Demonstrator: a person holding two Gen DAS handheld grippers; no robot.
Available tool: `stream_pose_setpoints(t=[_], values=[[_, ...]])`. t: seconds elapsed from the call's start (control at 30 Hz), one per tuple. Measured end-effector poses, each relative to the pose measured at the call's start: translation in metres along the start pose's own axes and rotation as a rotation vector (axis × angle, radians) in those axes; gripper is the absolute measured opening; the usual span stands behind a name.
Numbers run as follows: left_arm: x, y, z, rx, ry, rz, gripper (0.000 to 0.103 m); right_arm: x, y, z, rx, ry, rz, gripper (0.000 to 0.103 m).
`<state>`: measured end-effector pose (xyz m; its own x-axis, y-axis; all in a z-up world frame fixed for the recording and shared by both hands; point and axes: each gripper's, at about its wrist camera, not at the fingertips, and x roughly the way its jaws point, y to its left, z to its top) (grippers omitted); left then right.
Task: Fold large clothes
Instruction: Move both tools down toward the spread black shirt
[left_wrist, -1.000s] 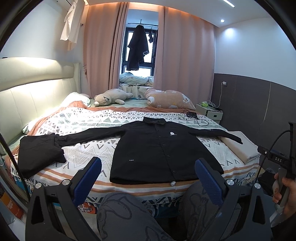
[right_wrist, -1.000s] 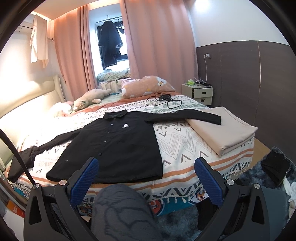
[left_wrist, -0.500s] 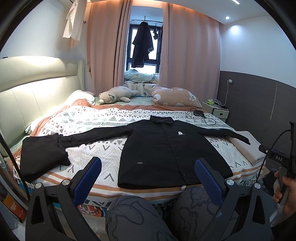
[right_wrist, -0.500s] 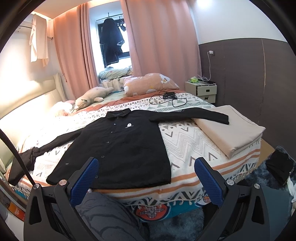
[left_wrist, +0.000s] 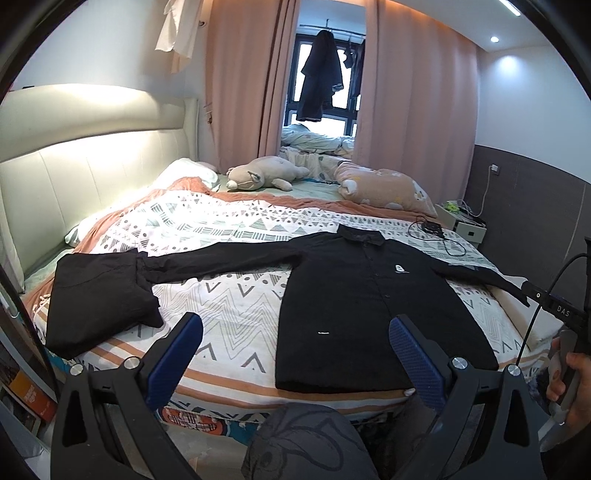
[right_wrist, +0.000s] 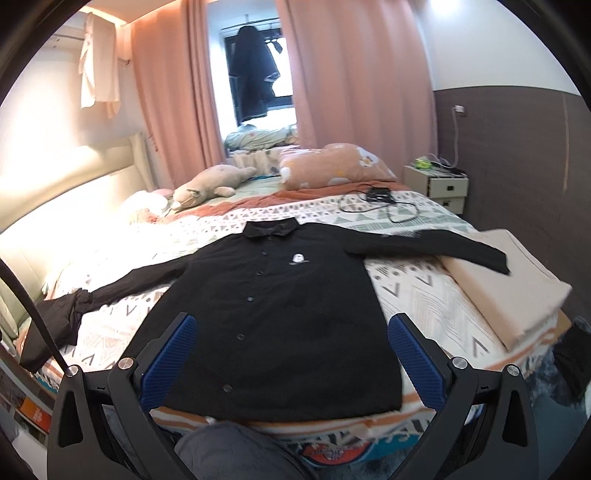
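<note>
Black shirt (right_wrist: 280, 314), flat at frame centre on bed (right_wrist: 424, 295), collar-to-hem axis running away from both empty, wide-open grippers: right gripper (right_wrist: 291, 365) squarely before hem, left gripper (left_wrist: 295, 362) offset toward left sleeve.

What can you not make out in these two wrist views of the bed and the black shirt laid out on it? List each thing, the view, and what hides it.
- Black shirt: lettering of the chest logo, too small in both views.
- Shirt's left cuff: left wrist view, lost against the folded black garment.
- Shirt's hem: right wrist view, partly behind the person's knee.
- Items on the bedside table: small and blurred in the right wrist view.
- Right gripper: cut off by the left view's edge.
</note>
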<state>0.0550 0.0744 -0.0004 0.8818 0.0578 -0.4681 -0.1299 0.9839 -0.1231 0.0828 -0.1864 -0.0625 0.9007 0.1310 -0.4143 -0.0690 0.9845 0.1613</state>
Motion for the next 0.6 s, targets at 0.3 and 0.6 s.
stream_pose_setpoints(t=[0.3,0.6], values=[[0.043,0.036,0.020,-0.071,0.034,0.058,0.103,0.062,0.026,0.034,-0.059,0.033,0.071,0.103],[0.099,0.074,0.041,-0.153,0.070,0.097,0.103,0.136,0.056,0.069,-0.101,0.086,0.145,0.103]])
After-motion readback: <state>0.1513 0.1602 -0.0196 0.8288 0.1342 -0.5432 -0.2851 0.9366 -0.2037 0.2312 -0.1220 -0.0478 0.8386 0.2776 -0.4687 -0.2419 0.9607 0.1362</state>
